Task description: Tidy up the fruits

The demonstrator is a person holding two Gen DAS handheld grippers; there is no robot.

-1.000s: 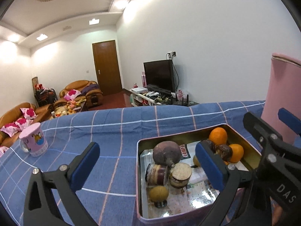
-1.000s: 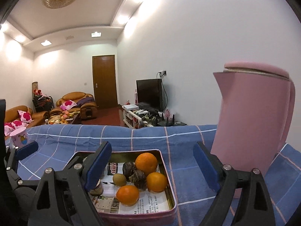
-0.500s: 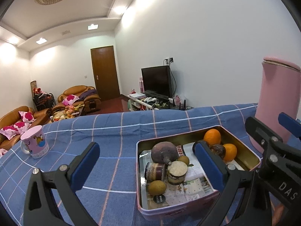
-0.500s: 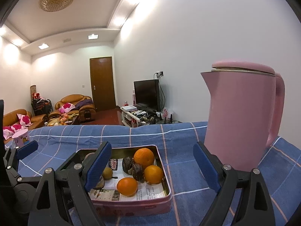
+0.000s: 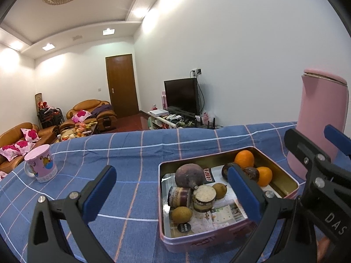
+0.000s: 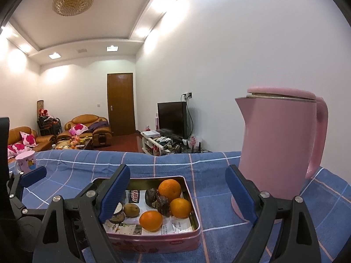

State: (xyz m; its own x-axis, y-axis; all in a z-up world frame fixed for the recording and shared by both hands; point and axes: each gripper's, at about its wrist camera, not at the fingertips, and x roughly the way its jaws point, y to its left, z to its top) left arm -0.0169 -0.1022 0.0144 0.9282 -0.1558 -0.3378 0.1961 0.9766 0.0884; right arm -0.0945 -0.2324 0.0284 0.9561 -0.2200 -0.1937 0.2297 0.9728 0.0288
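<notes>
The left gripper [image 5: 169,194] was seen at the bottom of the left wrist view with its jaws spread wide and nothing between the pads; its right finger [image 5: 242,195] overlapped the tin in the picture, but no contact could be confirmed. The right gripper [image 6: 177,194] was recorded low in the right wrist view, likewise wide open and empty, with its left finger [image 6: 115,194] in front of the tin's left part.

The tin [image 6: 193,199], pink outside and gold inside, was noted at lower centre of the right view and lower right of the left view, resting on a blue checked cloth [image 5: 136,153]. Printed paper lined its bottom. In it were seen three oranges [image 6: 151,220], grouped at the tin's right end together with two dark wrinkled fruits [image 6: 162,202]. A large purplish root [image 5: 189,175], two cut pieces [image 5: 204,198] and two small brown fruits [image 5: 181,214] were observed in the left half.

A pink kettle [image 6: 278,144] stood upright just right of the tin. A pink mug [image 5: 40,166] stood well apart at the left edge of the cloth. Sofas, a door and a television were noted behind.
</notes>
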